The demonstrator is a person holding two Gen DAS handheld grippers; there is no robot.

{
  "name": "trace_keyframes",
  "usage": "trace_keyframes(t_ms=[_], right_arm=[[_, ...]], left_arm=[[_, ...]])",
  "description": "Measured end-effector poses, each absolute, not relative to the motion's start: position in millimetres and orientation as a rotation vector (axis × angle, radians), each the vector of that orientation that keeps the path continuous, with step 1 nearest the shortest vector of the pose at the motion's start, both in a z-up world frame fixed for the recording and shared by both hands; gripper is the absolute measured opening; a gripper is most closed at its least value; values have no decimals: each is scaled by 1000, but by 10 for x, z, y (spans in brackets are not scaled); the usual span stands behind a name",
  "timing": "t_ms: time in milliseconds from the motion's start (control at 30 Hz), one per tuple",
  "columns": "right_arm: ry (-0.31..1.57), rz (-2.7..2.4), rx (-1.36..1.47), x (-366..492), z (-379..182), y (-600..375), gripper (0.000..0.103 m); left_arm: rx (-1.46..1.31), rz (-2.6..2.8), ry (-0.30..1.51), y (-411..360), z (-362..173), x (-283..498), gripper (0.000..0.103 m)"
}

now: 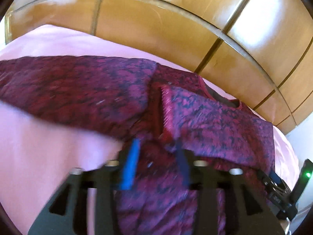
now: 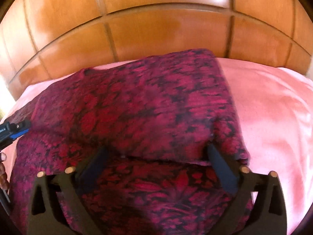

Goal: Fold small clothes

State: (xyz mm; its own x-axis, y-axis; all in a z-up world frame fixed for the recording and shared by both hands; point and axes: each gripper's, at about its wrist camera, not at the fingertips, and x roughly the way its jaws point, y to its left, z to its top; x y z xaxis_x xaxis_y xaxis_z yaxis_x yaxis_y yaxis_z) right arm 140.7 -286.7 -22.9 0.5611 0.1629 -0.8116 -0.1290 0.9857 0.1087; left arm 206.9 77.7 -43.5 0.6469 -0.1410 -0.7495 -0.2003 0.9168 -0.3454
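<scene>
A dark red and purple patterned garment (image 1: 82,90) lies spread on a pink bed sheet (image 1: 39,146). One sleeve or side is folded over its body (image 1: 215,121). My left gripper (image 1: 156,146) hovers over the garment's near edge with its blue fingers (image 1: 131,164) apart, holding nothing. In the right wrist view the garment (image 2: 137,107) fills the middle, with a folded flap edge just ahead of my right gripper (image 2: 156,150). Its dark fingers (image 2: 221,168) stand wide apart over the cloth. The left gripper also shows at the left edge of the right wrist view (image 2: 13,131).
A glossy wooden headboard (image 1: 156,19) runs behind the bed, also in the right wrist view (image 2: 156,29). Bare pink sheet (image 2: 273,117) lies to the garment's right. The right gripper's body (image 1: 283,188) shows at the lower right of the left wrist view.
</scene>
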Motion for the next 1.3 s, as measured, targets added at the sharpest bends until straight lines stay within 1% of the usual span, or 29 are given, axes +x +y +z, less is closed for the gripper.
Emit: trace_keyframes(t_ms=[33,100,133,200,233,267,300,433,567,633,733,767,800,867,900,1000,1100,1167,1300], right_arm=[[959,159,12,1393,-231,-2827,101],[955,138,-31,1364,-227,-2808,101],[954,130,-49,1366,-233,-2782,101],[951,121,-65,1371,-239,-2767,101],[949,120,-66,1373,-240,-2768,101],[948,120,-65,1377,-242,-2767,101],[947,119,-66,1381,-244,-2766,101],[942,114,-76,1377,-243,-2761,101],[942,116,-75,1377,-242,-2765,101],[942,116,-75,1377,-241,-2765,101],[943,116,-77,1379,-244,-2760,101],[943,114,-80,1379,-247,-2753,101],[943,114,-80,1384,-249,-2754,101],[944,114,-82,1384,-249,-2759,101],[944,114,-82,1383,-246,-2761,101],[945,115,-80,1379,-246,-2758,101],[946,114,-86,1382,-246,-2752,101],[948,118,-82,1382,-242,-2760,101],[947,119,-78,1385,-241,-2759,101]], left_arm=[[-455,54,864,874,-425,1952,60],[-512,70,833,1024,-407,1807,60],[-561,71,822,1148,-410,1722,63],[-657,86,801,1370,-434,1586,64],[-715,116,778,1542,-459,1502,68],[-757,139,761,1663,-478,1445,70],[-817,172,731,1844,-499,1370,71],[-893,247,684,2302,-481,1298,71],[-962,324,693,2738,-484,1458,71],[-1044,345,701,2983,-551,1578,71],[-1095,391,681,3185,-566,1714,70],[-1096,401,679,3202,-572,1771,68],[-1082,426,678,3231,-555,1810,62],[-1042,477,706,3256,-551,1941,21],[-1037,476,729,3253,-555,2004,18],[-974,464,693,3133,-399,2046,18],[-787,373,659,2670,-60,2134,18],[-650,291,633,2205,169,2192,18],[-444,113,620,1310,390,2301,18]])
